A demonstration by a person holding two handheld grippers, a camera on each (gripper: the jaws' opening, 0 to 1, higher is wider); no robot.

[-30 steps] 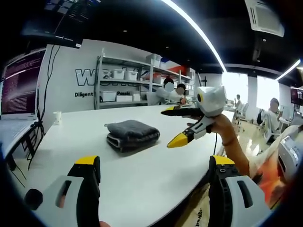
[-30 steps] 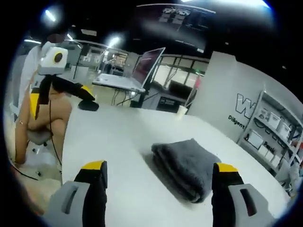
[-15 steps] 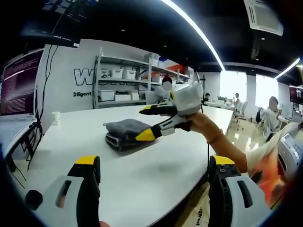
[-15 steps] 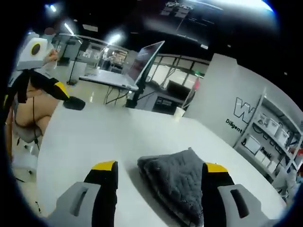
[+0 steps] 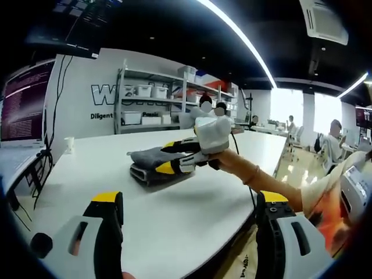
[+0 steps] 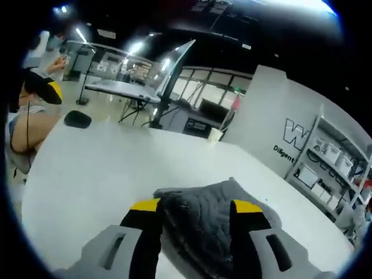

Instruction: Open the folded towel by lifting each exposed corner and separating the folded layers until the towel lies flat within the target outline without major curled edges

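White table (image 5: 174,209) in a lab with shelving. Folded grey towel (image 5: 152,164) lies mid-table, layers stacked. Right gripper (image 6: 195,206) at the towel's near edge, jaws spread to either side of the fold. Left gripper (image 5: 189,200) back over bare table, jaws spread.

white table (image 5: 192,203), folded grey towel (image 5: 152,163)
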